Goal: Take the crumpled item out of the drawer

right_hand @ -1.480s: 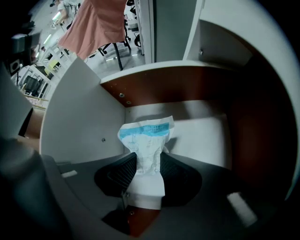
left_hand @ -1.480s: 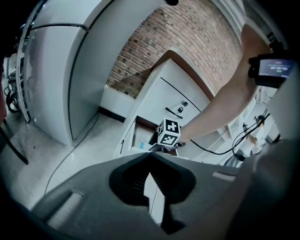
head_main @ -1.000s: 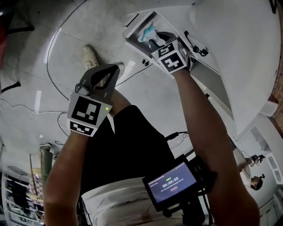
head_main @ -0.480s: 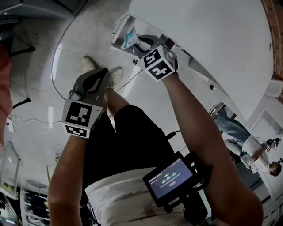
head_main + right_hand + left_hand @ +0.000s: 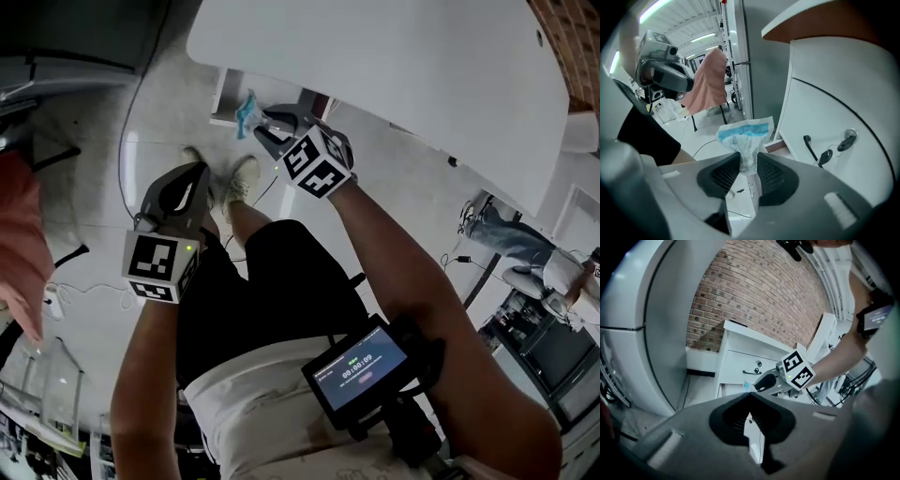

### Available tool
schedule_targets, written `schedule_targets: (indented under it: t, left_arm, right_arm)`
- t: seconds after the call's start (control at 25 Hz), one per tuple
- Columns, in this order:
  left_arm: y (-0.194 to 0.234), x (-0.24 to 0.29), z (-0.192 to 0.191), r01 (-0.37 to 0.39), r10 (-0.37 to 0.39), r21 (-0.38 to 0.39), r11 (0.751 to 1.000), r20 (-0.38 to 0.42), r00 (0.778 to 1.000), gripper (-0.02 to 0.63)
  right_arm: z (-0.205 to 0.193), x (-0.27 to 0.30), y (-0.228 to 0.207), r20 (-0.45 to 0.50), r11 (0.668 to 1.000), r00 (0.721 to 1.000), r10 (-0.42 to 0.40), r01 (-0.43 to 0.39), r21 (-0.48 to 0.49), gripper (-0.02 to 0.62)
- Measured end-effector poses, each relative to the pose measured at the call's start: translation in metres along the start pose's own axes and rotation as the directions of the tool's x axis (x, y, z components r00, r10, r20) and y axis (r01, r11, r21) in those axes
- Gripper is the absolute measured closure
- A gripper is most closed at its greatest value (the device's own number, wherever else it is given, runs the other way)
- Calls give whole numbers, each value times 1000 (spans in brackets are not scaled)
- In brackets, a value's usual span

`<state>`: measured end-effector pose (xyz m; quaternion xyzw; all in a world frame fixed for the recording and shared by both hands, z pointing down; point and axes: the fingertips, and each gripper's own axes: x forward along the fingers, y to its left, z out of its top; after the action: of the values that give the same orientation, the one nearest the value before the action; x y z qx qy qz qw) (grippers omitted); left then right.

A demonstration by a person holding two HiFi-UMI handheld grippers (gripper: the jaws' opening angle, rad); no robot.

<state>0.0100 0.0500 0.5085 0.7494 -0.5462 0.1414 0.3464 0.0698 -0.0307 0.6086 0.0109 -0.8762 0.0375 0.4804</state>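
Lifting clear of the drawer [image 5: 225,101], the right tongs [image 5: 262,127], having just closed tighter, pinch the crumpled item [image 5: 247,112] at their eleven o'clock. The left tongs [image 5: 190,183] hang closed and empty. Removal looks nearly done.

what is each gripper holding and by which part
The right gripper, its jaws just closed further, pinches the crumpled blue-and-white item by its bunched lower end. The left gripper, jaws together, holds nothing.

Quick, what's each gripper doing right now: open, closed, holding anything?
Left gripper: closed, nothing in it.
Right gripper: closed on the crumpled blue-and-white packet; its fingers have just been closing on it.
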Motion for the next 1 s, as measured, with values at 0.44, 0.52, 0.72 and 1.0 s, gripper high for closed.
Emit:
schedule_targets:
  t: [0.44,0.52,0.72,1.0]
  left_arm:
    - [-28,-25,32,79,-77,87,993,-25,997,603]
    - [-32,-33,41,85,-83,102,991,-24,996,603]
    - [-34,-51,65,103,-102,144,984,-17,995,603]
    - [-41,-78,93,139,-138,183,973,-15,990,603]
  right_arm:
    - [24,-69,13,125,994,991,-55,42,105,471]
    - [27,-87,15,142,989,987,-78,59,132,472]
    - [35,-122,17,176,974,974,-142,106,199,472]
    - [55,-172,26,213,951,952,-222,163,264,477]
